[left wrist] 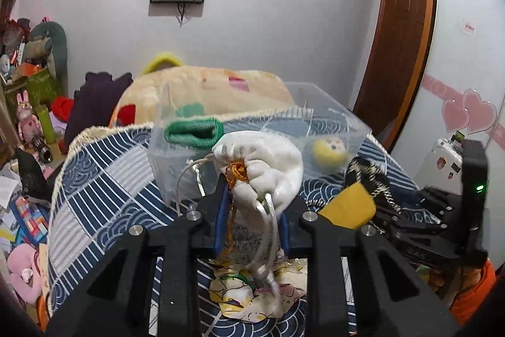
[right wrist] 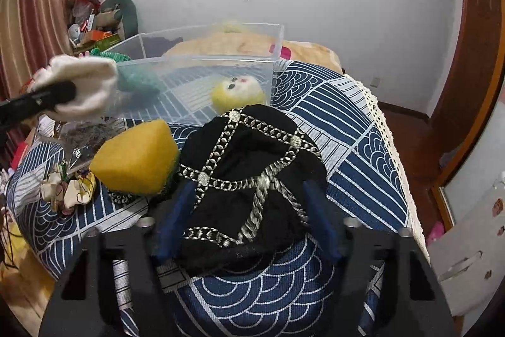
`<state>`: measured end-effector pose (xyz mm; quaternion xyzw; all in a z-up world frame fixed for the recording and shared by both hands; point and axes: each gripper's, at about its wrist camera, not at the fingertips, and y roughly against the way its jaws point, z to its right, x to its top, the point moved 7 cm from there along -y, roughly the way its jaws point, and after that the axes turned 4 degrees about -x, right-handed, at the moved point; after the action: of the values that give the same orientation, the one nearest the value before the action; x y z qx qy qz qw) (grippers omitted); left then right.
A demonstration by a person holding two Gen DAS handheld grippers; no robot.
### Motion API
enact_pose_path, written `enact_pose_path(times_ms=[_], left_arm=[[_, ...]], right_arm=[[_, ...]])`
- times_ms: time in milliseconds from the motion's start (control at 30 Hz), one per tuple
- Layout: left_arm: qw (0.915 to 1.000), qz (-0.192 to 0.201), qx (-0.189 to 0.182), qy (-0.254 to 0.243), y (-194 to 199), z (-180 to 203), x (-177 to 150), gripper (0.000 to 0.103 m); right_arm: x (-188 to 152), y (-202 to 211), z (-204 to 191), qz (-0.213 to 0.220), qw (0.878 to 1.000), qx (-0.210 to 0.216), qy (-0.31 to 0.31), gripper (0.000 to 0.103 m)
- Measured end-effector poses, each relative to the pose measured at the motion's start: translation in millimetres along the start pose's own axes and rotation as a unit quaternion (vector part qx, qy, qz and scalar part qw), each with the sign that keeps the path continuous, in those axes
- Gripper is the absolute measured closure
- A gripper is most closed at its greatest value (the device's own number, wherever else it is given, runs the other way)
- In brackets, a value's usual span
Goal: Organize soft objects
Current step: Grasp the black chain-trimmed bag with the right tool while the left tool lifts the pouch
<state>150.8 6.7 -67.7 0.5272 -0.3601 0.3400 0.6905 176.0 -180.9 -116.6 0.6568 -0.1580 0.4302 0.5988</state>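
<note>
My left gripper (left wrist: 251,210) is shut on a white drawstring pouch (left wrist: 268,163) and holds it above the table, just in front of the clear plastic bin (left wrist: 331,116); the pouch also shows in the right wrist view (right wrist: 85,87). The bin (right wrist: 202,59) holds a green knit item (left wrist: 194,133) and a yellow plush face (right wrist: 236,92). My right gripper (right wrist: 249,210) is open, its blue fingers either side of a black cloth with silver chain pattern (right wrist: 249,163). A yellow sponge (right wrist: 135,157) lies beside the black cloth.
A patterned floral cloth (right wrist: 72,188) lies on the blue-and-white tablecloth (right wrist: 347,122) at the left. A beige plush cushion (left wrist: 205,90) sits behind the bin. Toys and clutter fill the far left corner (left wrist: 31,78). A wooden door (left wrist: 401,37) stands at the right.
</note>
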Motion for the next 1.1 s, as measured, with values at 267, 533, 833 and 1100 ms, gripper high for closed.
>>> enact_pose_path(times_ms=[267,533,833,1100], left_arm=[[0.9997,0.025,-0.001,-0.001,16.8,-1.9,16.7,0.076],[0.9982,0.058,0.013,-0.011,32.8,-8.7,40.6,0.076],[0.9958,0.086,0.029,-0.017,42.1,-15.4,66.4,0.076],[0.9961,0.081,0.031,-0.020,29.6,-18.6,75.6,0.076]], right_arm=[[3.4,2.7,0.7,0.005,1.000,-0.002,0.000,0.089],[35.9,37.7,5.7,0.060,0.998,-0.003,0.000,0.090],[83.1,59.5,0.0,0.119,0.993,0.002,0.003,0.090],[116.6,75.8,-16.5,0.170,0.985,0.007,0.016,0.091]])
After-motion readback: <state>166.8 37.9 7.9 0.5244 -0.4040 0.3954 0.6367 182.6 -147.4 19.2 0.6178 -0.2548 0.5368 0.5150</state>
